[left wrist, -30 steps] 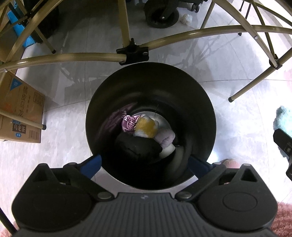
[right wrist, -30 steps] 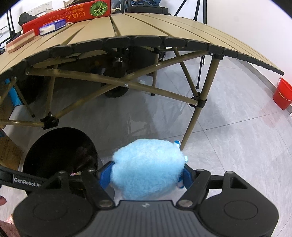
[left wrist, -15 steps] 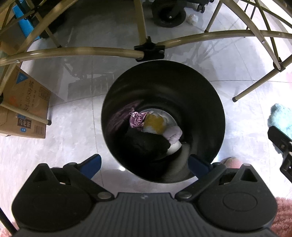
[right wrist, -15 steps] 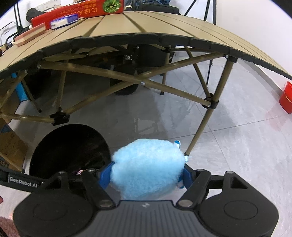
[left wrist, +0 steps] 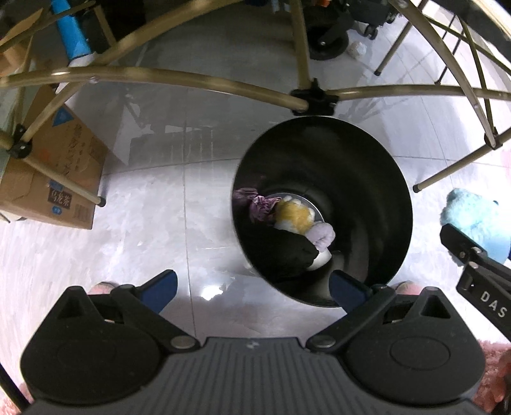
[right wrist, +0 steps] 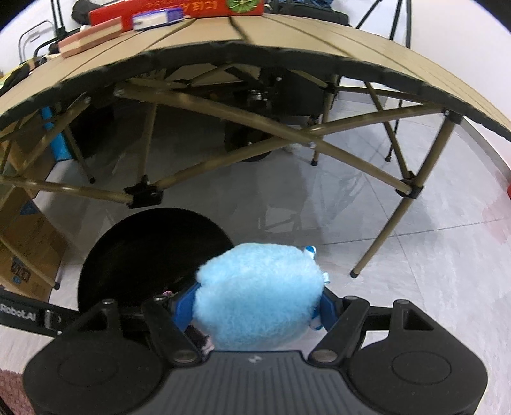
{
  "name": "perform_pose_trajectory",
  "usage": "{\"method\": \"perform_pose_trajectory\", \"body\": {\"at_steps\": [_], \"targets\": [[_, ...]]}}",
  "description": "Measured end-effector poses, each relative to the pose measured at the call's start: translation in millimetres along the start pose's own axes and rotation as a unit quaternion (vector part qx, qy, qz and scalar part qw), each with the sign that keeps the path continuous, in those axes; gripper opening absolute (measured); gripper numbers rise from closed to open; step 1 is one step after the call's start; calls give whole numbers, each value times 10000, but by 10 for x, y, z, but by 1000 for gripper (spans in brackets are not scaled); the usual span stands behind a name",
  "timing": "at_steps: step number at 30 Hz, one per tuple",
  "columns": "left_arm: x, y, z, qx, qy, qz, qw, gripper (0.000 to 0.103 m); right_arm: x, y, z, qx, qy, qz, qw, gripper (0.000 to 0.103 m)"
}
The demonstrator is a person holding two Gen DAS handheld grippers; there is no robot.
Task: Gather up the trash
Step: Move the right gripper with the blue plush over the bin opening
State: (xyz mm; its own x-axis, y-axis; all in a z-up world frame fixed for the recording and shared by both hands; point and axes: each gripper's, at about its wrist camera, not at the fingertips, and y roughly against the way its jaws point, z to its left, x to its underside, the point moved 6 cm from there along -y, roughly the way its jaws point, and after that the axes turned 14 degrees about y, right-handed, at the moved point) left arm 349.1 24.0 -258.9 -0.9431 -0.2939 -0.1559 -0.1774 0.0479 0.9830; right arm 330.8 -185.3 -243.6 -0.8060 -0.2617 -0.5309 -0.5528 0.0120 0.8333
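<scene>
While the black bin [left wrist: 377,178] is sliding right in the left view | right gripper [right wrist: 257,306] is carrying the blue fluffy ball [right wrist: 258,293] closer, pinching it beside the rim, so drop's coming | left gripper [left wrist: 252,287] is hanging spread, empty

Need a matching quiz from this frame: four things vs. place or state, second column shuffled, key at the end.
Things:
1. Fluffy light-blue plush ball
2. Round black trash bin
3. Brown cardboard box
4. Long red printed box

Place or state:
A. On the tan slatted tabletop
B. On the floor, by a table leg, left of the bin
C. Clamped in the right gripper
D. On the floor, open-topped, soft scraps at the bottom

Pairs: 1-C, 2-D, 3-B, 4-A
</scene>
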Motion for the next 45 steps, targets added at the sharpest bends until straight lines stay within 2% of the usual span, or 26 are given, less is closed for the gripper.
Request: {"method": "perform_pose_trajectory", "body": {"at_steps": [22,34,45], "targets": [[-57,188,866,28,775,-45,9970,103,-172,-223,684,-487,314,132,9982,73],[-50,236,995,40,937,-63,9956,103,-193,-348,935,-622,326,260,9972,74],[-35,209,1077,-4,1024,6,9947,103,-169,-472,979,-668,199,457,9965,74]]}}
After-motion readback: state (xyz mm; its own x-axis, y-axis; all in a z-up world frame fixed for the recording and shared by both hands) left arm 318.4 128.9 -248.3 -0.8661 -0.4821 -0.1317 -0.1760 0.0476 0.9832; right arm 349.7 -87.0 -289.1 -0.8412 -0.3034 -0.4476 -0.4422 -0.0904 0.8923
